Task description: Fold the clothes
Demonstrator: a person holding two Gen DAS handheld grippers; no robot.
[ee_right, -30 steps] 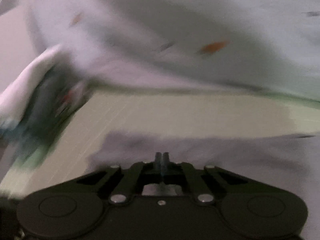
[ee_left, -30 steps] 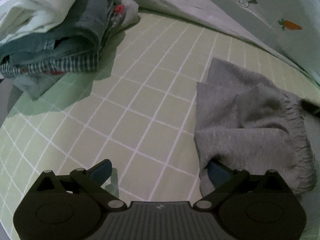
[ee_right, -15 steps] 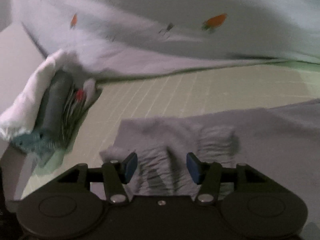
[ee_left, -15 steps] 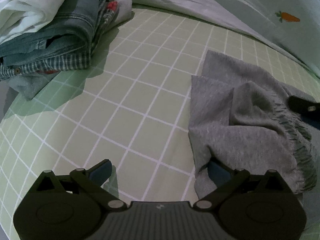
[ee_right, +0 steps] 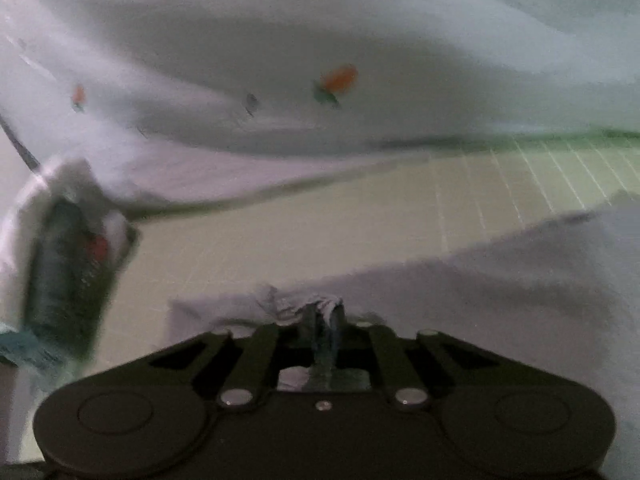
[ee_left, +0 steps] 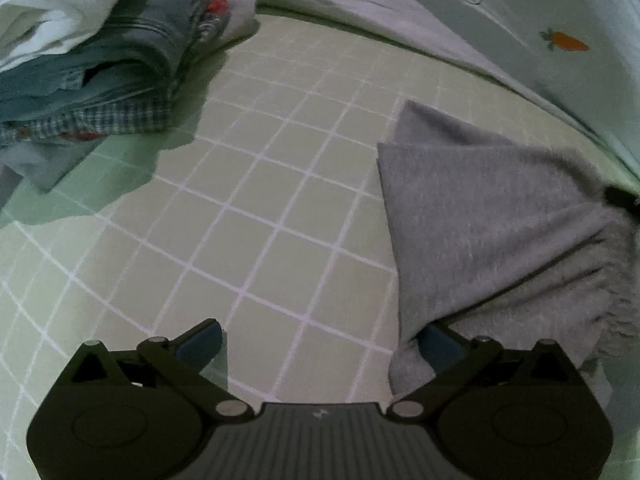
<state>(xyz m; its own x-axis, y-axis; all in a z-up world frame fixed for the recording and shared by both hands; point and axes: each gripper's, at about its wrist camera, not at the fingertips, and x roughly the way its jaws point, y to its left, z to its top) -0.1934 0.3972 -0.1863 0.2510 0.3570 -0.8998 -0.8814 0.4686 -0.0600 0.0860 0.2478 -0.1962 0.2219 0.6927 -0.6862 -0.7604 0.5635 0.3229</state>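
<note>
A grey knit garment lies partly folded on the green checked sheet, at the right of the left wrist view. My left gripper is open; its right finger is tucked under the garment's near edge, its left finger rests over bare sheet. In the right wrist view my right gripper is shut on a bunched edge of the grey garment, pinched between the pads. The right gripper's tip shows at the far right edge of the left wrist view.
A stack of folded clothes, with jeans and a checked shirt, sits at the far left; it also shows blurred in the right wrist view. A pale quilt with carrot prints lies along the back.
My right gripper was shut, opened over the garment's ribbed edge, and has now shut on it. The grey fabric is pulled flatter. My left gripper stays open in place.
</note>
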